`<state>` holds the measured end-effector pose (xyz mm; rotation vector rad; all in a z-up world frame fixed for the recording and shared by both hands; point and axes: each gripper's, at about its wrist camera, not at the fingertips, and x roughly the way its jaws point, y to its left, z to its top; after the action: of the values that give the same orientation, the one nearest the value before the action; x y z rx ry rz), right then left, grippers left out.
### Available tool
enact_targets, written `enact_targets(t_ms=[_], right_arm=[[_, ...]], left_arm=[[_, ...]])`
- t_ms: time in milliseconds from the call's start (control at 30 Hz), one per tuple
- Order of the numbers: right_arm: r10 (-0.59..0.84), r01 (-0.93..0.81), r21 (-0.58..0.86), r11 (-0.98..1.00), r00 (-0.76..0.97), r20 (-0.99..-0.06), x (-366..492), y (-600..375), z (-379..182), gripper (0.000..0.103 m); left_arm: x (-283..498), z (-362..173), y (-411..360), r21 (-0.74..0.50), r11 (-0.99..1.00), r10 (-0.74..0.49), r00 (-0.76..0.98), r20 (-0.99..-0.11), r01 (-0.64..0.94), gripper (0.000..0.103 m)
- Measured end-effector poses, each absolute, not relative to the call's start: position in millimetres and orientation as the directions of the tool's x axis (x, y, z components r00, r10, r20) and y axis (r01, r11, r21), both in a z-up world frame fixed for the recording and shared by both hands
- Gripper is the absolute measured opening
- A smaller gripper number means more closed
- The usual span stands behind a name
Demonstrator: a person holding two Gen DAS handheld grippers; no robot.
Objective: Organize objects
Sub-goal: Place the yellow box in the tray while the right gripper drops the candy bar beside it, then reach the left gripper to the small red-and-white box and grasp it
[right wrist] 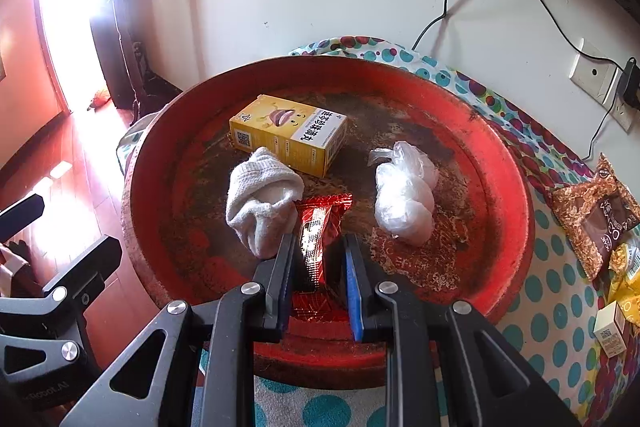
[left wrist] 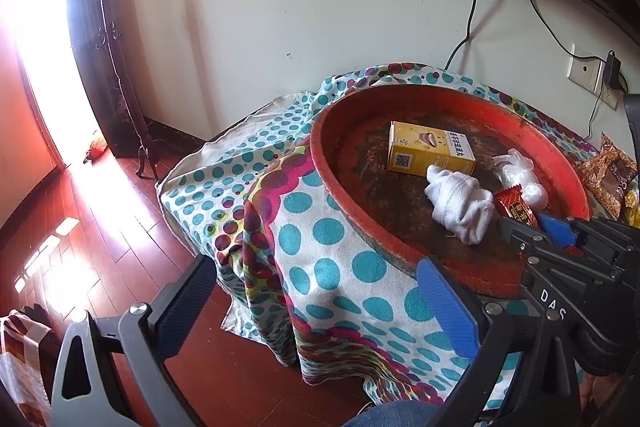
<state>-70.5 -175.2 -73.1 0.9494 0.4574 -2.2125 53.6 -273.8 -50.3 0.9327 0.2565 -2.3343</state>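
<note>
A: As the right-wrist view has it, the right gripper point(right wrist: 318, 259) sits low centre of frame, its two fingers narrowed onto one red snack packet point(right wrist: 320, 231), which lies over the near floor of the red basin point(right wrist: 516, 195).

B: Basin count?

A: Four items. One yellow box point(right wrist: 290, 133) upper centre; one white rolled sock point(right wrist: 260, 201) left of the packet, touching it; one clear plastic bag bundle point(right wrist: 404, 193) to the right, apart from it; the packet itself.

B: Outside the basin?

A: At the right edge, on the dotted cloth point(right wrist: 560, 315): one brown snack bag point(right wrist: 596, 215), one yellow wrapper point(right wrist: 628, 279), one small white box point(right wrist: 610, 335).

B: Left gripper?

A: In the left-wrist view the left gripper point(left wrist: 316, 299) is spread wide at the bottom of frame, holding nothing, fingers over the cloth's point(left wrist: 332, 267) draped edge and the wooden floor point(left wrist: 100, 239). One basin point(left wrist: 320, 155) centre right.
</note>
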Motion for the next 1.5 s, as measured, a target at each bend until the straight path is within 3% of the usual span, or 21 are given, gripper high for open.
enact_targets(t_ms=[467, 567, 633, 733, 867, 933, 1033, 1367, 1500], right_arm=[[-0.432, 0.696, -0.073, -0.714, -0.520, -0.737, -74.0, -186.9, -73.0, 0.024], [-0.428, 0.672, -0.083, -0.736, -0.557, -0.712, -73.0, -180.3, -63.7, 0.051], [-0.416, 0.645, -0.097, -0.758, -0.593, -0.690, -73.6, -172.9, -57.3, 0.083], [-0.446, 0.637, -0.056, -0.768, -0.596, -0.667, -74.9, -155.5, -48.8, 0.092], [-0.433, 0.609, -0.052, -0.791, -0.619, -0.655, -74.1, -123.7, -41.5, 0.092], [-0.432, 0.596, -0.044, -0.802, -0.629, -0.646, -71.7, -96.7, -40.1, 0.098], [-0.411, 0.553, -0.032, -0.833, -0.656, -0.634, -71.6, -42.5, -42.9, 0.100], [-0.225, 0.336, -0.059, -0.940, -0.740, -0.634, -87.1, 130.0, -67.8, 0.101], [-0.195, 0.248, 0.008, -0.969, -0.743, -0.640, -95.0, 181.6, -76.8, 0.101]], left_arm=[[50.9, -50.4, -267.7, 0.075, -0.804, -0.477, -0.566, -0.672, 0.589, 0.103], [52.0, -47.9, -267.0, 0.079, -0.801, -0.489, -0.572, -0.659, 0.594, 0.103], [51.3, -48.1, -268.3, 0.072, -0.800, -0.484, -0.571, -0.663, 0.595, 0.103], [49.6, -48.9, -265.1, 0.086, -0.803, -0.489, -0.569, -0.661, 0.590, 0.103], [50.6, -40.3, -254.1, 0.076, -0.820, -0.484, -0.618, -0.619, 0.567, 0.103], [52.0, -33.6, -247.4, 0.056, -0.838, -0.466, -0.659, -0.590, 0.543, 0.103], [50.9, -26.3, -230.4, 0.013, -0.883, -0.397, -0.731, -0.555, 0.470, 0.103], [-3.2, -30.2, -88.7, 0.059, -0.993, -0.118, -0.809, -0.575, 0.103, 0.103], [-47.9, -33.0, -20.2, 0.053, -0.998, -0.013, -0.785, -0.620, -0.025, 0.103]])
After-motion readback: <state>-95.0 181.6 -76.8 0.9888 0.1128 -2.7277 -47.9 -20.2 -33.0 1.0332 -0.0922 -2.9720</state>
